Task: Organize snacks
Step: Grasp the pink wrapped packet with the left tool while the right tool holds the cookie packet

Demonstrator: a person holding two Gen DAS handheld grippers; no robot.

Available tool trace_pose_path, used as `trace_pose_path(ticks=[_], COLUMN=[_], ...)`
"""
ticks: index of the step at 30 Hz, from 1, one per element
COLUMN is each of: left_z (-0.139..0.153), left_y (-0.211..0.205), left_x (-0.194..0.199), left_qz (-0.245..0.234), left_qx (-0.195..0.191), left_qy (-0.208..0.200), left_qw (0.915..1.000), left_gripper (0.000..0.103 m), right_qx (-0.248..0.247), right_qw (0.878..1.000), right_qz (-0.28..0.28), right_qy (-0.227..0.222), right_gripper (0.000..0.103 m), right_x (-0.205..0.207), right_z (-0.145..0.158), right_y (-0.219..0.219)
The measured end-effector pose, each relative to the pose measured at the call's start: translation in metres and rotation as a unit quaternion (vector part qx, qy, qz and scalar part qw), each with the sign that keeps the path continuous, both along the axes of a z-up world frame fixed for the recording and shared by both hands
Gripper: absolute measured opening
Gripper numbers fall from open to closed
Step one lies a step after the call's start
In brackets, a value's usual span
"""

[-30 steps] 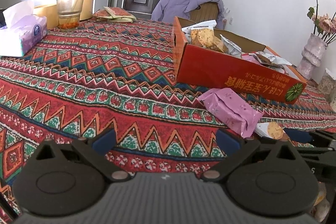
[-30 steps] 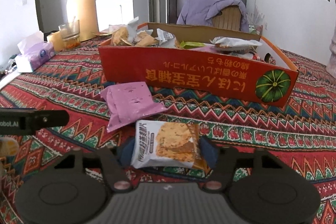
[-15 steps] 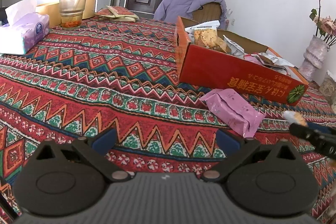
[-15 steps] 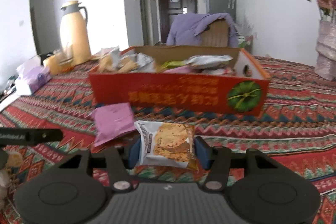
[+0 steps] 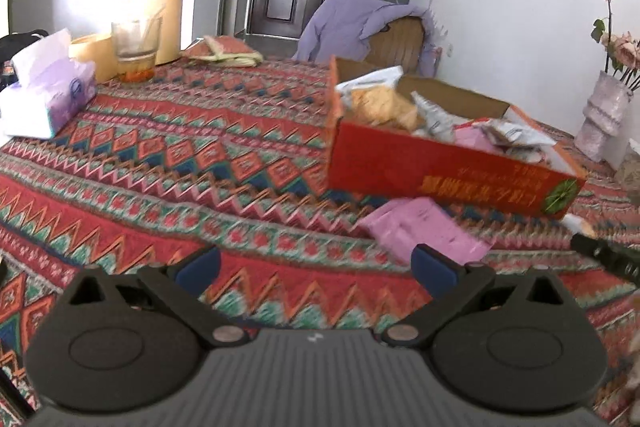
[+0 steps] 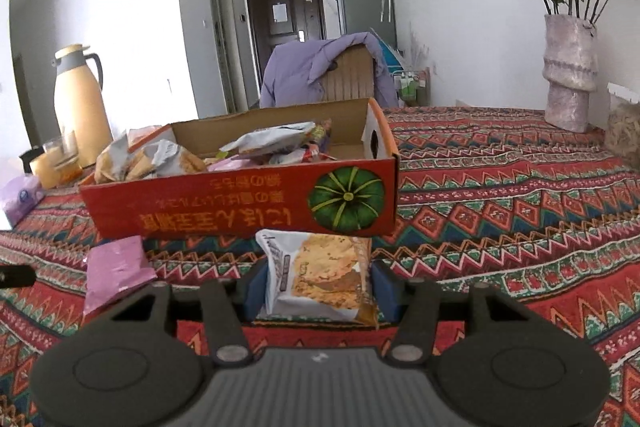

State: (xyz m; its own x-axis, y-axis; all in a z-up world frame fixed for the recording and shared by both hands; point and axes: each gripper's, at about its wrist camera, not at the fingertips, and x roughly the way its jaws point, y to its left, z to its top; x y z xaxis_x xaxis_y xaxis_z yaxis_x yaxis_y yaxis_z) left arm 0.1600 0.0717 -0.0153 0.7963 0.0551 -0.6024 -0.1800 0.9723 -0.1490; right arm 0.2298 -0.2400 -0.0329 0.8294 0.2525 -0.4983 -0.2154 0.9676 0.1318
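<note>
Red cardboard box point(image 6: 240, 215) wall just beyond held cracker packet point(image 6: 320, 275)

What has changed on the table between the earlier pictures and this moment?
The right tongs closed a little further on the white cracker packet and carried it off the patterned tablecloth, up toward the right end of the red cardboard box. The left tongs remain open and empty. The pink foil packet and the box stayed in place.
</note>
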Motion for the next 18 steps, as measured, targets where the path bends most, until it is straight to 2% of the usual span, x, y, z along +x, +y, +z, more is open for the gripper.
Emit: trace_pose_path(ticks=[3, 7, 14, 18], left_z=[0.005, 0.005, -0.004, -0.009], left_y=[-0.017, -0.037, -0.066, -0.081], left_x=[0.013, 0.034, 0.068, 0.083], left_qz=[-0.002, -0.001, 0.045, 0.058], left_qx=[0.009, -0.002, -0.002, 0.009], left_qy=[0.002, 0.007, 0.029, 0.046], left_qw=[1.0, 1.0, 0.9986, 0.9972], left_gripper=[0.103, 0.103, 0.103, 0.103], right_qx=[0.012, 0.021, 0.074, 0.084], right_qw=[1.0, 1.0, 0.997, 0.996], right_qz=[0.004, 0.004, 0.018, 0.02], right_qy=[-0.004, -0.006, 0.007, 0.01], right_gripper=[0.055, 0.055, 0.055, 0.056], right_x=[-0.001, -0.003, 0.0, 0.002], right_z=[-0.003, -0.005, -0.007, -0.009], right_y=[-0.001, -0.003, -0.016, -0.018])
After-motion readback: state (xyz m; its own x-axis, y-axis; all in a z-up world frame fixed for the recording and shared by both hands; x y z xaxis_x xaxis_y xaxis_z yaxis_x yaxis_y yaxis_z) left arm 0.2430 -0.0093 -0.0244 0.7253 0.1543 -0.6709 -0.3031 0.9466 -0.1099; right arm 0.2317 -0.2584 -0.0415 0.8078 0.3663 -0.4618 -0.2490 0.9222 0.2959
